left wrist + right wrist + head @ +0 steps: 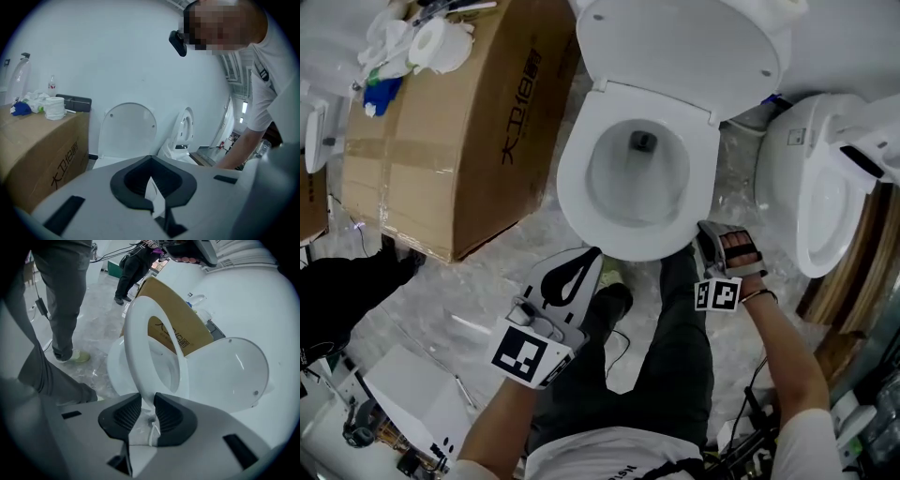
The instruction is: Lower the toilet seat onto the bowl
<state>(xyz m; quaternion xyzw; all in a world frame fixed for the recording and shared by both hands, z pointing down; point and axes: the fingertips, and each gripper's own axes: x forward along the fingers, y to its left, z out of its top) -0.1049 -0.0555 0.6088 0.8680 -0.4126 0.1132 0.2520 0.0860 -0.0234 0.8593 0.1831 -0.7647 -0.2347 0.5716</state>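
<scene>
I'm working over a pale, marbled floor (487,309) in a white-walled room. A large cardboard box (459,131) stands to the left of the toilet, with a roll of tissue (431,42) and a blue scrap (382,94) on top of it. A second toilet (825,187) stands just to the right with its seat up. In the right gripper view another person stands farther off on the floor, near some cables. My own grey-trousered legs stand directly in front of the bowl (619,187). The lid (675,47) is raised and leans back against the wall. The toilet seat (136,343) is a plain, glossy white oval ring. It is apart from the lid and hangs forward over the bowl. In the right gripper view it stands at a slant between the bowl rim and the lid, and the box shows through its opening. From the head view I cannot tell whether it rests fully on the rim. My right hand-held gripper (147,401) is at the seat's front right edge, and its ribbed black pads are clamped on either face of that thin edge. My left hand-held gripper (592,258) hangs just in front of the bowl, clear of it, with its jaws together on nothing.
</scene>
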